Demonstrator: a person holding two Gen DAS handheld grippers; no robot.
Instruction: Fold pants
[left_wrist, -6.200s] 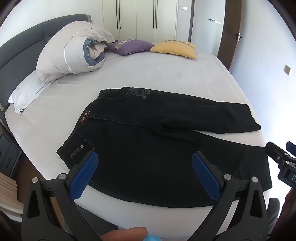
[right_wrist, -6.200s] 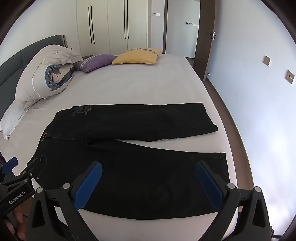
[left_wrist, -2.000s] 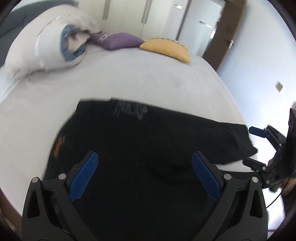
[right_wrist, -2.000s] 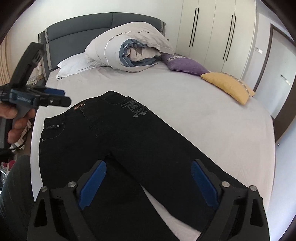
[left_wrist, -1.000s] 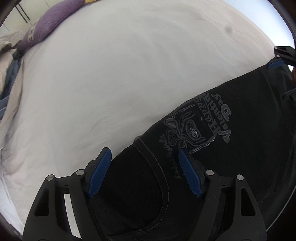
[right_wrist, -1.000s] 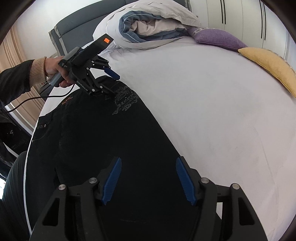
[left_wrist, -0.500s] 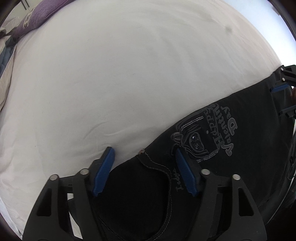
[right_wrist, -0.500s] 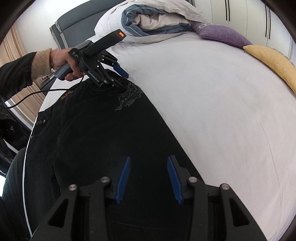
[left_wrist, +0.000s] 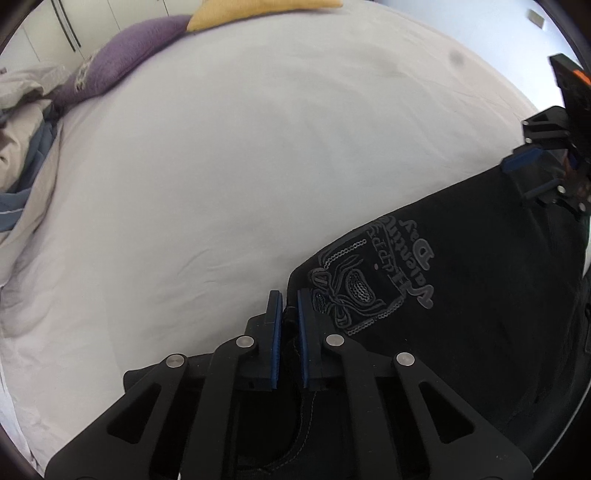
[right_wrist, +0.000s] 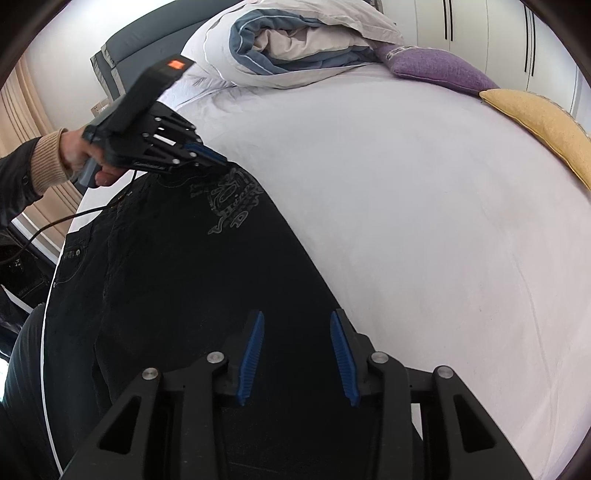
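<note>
Black pants (left_wrist: 461, 295) with a grey printed emblem lie flat on the white bed (left_wrist: 240, 166). My left gripper (left_wrist: 286, 301) is shut on the far waistband corner of the pants, next to the emblem; it also shows in the right wrist view (right_wrist: 214, 160), held by a hand. My right gripper (right_wrist: 297, 319) is partly open, its blue pads astride the far edge of a pant leg (right_wrist: 221, 295). It also shows at the right edge of the left wrist view (left_wrist: 532, 170).
A rolled duvet and white pillow (right_wrist: 295, 48) lie at the head of the bed. A purple cushion (right_wrist: 439, 66) and a yellow cushion (right_wrist: 543, 122) lie near the wardrobe. The bed's left edge (right_wrist: 50, 314) runs beside the pants.
My left gripper's jaws have shut on the waistband corner. My right gripper's jaws have narrowed over the pant leg edge and moved closer to the cloth.
</note>
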